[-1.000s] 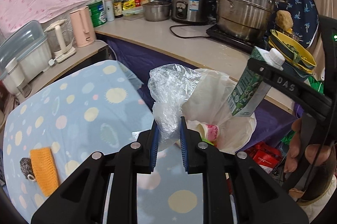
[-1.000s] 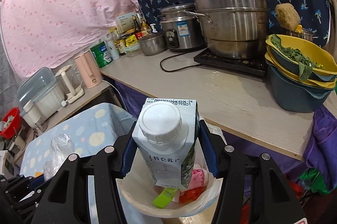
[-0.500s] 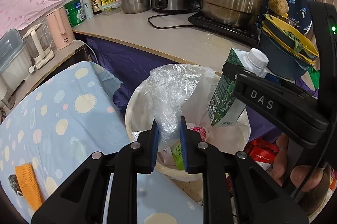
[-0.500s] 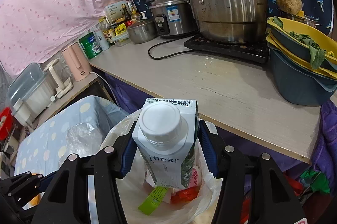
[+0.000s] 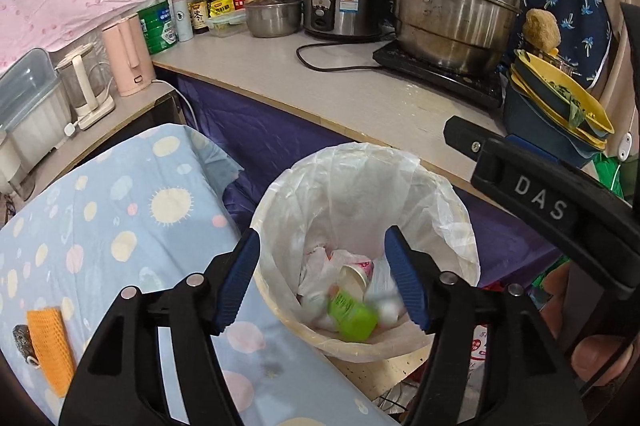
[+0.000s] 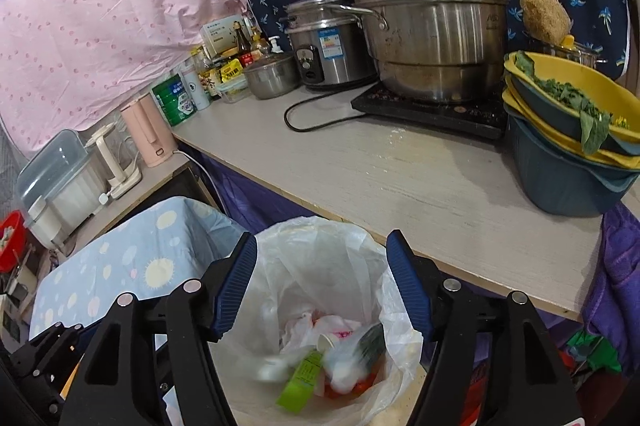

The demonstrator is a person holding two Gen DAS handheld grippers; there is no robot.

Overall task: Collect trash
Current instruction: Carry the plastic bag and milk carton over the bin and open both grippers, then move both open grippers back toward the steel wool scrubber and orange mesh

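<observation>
A bin with a white plastic liner (image 5: 360,177) stands below both grippers, between the clothed table and the counter. My left gripper (image 5: 322,238) hangs over it, its jaws opening with nothing between them. My right gripper (image 6: 322,240) is also over the bin (image 6: 320,254), jaws opening and empty. One of its fingers (image 5: 520,181) crosses the right of the left wrist view. Inside the bin lie a green pack (image 5: 352,314), a paper cup (image 5: 356,274), a blurred clear plastic bag (image 5: 384,286) and a blurred milk carton (image 6: 370,342).
Behind the bin, a counter (image 6: 400,177) carries a tall steel steamer (image 6: 432,5) on a hob, a rice cooker (image 5: 340,1), stacked basins with greens (image 6: 568,145), bottles and a pink kettle (image 5: 128,53). An orange scrubber (image 5: 50,346) lies on the blue dotted tablecloth (image 5: 120,218).
Both grippers have opened. The clear plastic bag left the left gripper and the milk carton left the right one; both now lie blurred inside the bin. The left gripper moved over the bin.
</observation>
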